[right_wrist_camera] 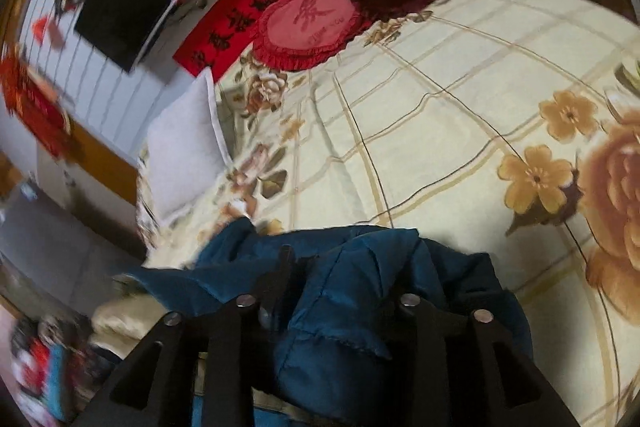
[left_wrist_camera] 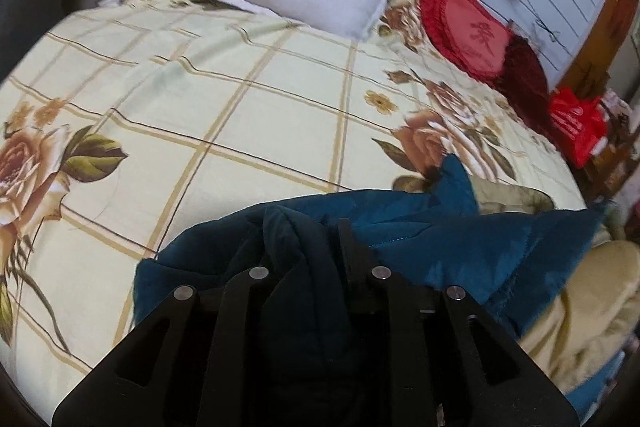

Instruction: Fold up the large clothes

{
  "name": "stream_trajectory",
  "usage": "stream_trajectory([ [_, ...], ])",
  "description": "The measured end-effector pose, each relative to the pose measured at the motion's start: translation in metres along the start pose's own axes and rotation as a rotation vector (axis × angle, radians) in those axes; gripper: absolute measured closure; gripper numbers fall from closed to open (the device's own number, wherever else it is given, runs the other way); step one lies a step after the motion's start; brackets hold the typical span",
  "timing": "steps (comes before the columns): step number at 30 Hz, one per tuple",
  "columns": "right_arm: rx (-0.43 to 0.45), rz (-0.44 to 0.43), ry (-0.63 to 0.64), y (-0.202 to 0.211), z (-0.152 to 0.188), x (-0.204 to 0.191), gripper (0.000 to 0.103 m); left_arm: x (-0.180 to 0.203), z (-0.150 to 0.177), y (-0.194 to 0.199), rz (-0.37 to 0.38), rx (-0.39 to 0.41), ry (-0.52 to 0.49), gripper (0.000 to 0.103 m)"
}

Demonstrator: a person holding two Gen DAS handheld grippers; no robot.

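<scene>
Teal quilted padded jacket bunched between narrow left gripper fingers; right gripper half-parted, jacket fold between fingers, grip unclear.

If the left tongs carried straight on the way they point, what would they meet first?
Most likely the blue quilted jacket, already bunched between the left tongs; beyond it lies the floral bedspread.
</scene>
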State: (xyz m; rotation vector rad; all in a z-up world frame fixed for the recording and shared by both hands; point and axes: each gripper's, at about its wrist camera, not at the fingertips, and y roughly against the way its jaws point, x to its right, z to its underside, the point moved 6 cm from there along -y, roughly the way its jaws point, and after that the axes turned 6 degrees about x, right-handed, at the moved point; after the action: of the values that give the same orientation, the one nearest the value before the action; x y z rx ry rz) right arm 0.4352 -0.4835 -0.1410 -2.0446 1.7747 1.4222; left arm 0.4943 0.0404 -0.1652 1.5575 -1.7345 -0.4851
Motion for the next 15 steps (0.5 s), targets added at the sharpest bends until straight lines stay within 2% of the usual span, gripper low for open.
stream_trajectory([
  [1, -0.001, -0.013, -0.028, 0.004, -0.002, 0.000, 0.062, -0.002, -0.003, 0.003, 0.012, -0.010, 0.004, 0.084],
  [3, 0.017, -0.053, -0.083, 0.019, -0.007, -0.004, 0.044, -0.005, -0.011, 0.012, 0.041, -0.021, 0.028, 0.080],
  [4, 0.034, -0.058, -0.088, 0.026, -0.008, -0.007, 0.025, -0.006, -0.014, 0.017, 0.049, -0.024, 0.037, 0.075],
  [5, 0.050, -0.049, -0.085, 0.031, -0.010, -0.009, 0.019, -0.006, -0.017, 0.022, 0.052, -0.024, 0.040, 0.072],
  [7, 0.071, -0.035, -0.076, 0.043, -0.011, -0.013, 0.019, -0.004, -0.020, 0.031, 0.055, -0.019, 0.034, 0.053],
  [8, 0.068, -0.033, -0.077, 0.047, -0.011, -0.015, 0.019, -0.004, -0.021, 0.036, 0.054, -0.014, 0.029, 0.047],
  [10, 0.065, 0.001, -0.054, 0.057, -0.010, -0.017, 0.019, -0.006, -0.025, 0.046, 0.025, 0.008, 0.023, 0.018],
  [13, 0.071, 0.077, 0.072, 0.070, -0.007, -0.030, 0.019, -0.017, -0.036, 0.068, 0.001, 0.075, 0.056, 0.016],
  [15, 0.070, 0.105, 0.172, 0.075, -0.004, -0.041, 0.019, -0.018, -0.045, 0.092, -0.028, 0.182, 0.049, 0.016],
])
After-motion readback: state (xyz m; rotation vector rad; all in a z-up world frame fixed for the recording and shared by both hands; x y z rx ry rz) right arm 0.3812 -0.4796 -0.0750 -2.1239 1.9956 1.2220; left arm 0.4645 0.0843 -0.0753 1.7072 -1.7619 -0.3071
